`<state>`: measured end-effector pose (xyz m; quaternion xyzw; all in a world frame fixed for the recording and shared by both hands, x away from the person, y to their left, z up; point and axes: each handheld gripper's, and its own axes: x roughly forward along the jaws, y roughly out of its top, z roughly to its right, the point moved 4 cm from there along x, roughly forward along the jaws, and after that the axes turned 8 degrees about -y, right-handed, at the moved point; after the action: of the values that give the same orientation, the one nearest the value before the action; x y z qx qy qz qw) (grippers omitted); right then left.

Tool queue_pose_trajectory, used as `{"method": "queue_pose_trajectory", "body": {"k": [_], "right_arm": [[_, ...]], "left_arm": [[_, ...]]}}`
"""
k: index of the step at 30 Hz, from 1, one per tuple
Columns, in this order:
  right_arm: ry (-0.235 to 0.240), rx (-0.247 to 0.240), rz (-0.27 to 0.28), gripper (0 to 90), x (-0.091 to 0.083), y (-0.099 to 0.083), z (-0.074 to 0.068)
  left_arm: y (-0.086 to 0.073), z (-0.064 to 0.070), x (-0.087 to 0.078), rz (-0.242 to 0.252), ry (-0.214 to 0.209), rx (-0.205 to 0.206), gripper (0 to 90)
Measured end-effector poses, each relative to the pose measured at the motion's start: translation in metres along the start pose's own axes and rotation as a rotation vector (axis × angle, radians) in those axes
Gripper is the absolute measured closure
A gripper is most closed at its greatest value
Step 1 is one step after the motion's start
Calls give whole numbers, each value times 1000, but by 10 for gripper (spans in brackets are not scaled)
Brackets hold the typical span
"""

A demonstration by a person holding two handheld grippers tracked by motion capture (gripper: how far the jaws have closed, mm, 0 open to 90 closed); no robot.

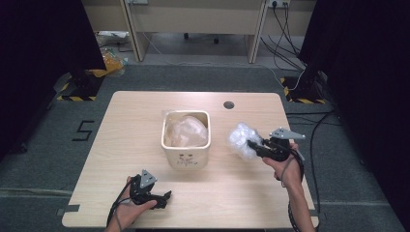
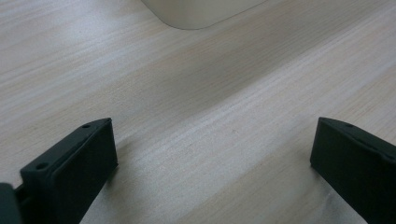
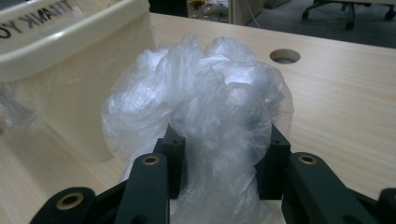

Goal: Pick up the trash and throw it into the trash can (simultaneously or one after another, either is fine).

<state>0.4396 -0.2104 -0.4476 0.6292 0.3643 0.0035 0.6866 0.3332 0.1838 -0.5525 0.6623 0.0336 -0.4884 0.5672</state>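
I am gripping a crumpled plastic bag (image 3: 205, 107) in the right gripper (image 1: 252, 143), jaws pinching its bunched neck; it is bulging just ahead of them, beside the bin (image 1: 186, 159). It looks featherlight, soft and slippery, so I am holding thick folds. The left gripper (image 1: 167, 195) is resting released on the desk (image 1: 125, 121).

We see a crumpled clear plastic bag (image 1: 241, 140), bunched into a puffy ball and pinched at its lower end, held above the table just right of the cream bin (image 1: 186, 159), whose clear liner (image 1: 186, 131) appears to billow inside.
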Motion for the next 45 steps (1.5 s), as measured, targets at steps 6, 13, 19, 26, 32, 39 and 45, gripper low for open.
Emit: {"method": "queue_pose_trajectory", "body": {"k": [6, 13, 19, 26, 32, 39, 45], "right_arm": [[12, -9, 30, 639, -9, 17, -2], [27, -45, 64, 639, -16, 47, -15], [49, -79, 82, 639, -17, 75, -29], [99, -94, 99, 639, -11, 98, -50], [129, -121, 91, 639, 2, 113, -70], [179, -168, 62, 638, 25, 128, -105], [225, -210, 20, 639, 49, 131, -137]], "left_arm": [[0, 0, 0, 0, 0, 0, 0], [0, 0, 0, 0, 0, 0, 0], [0, 0, 0, -2, 0, 2, 0], [0, 0, 0, 1, 2, 3, 0], [0, 0, 0, 1, 2, 3, 0], [0, 0, 0, 0, 1, 3, 0], [0, 0, 0, 0, 1, 3, 0]]}}
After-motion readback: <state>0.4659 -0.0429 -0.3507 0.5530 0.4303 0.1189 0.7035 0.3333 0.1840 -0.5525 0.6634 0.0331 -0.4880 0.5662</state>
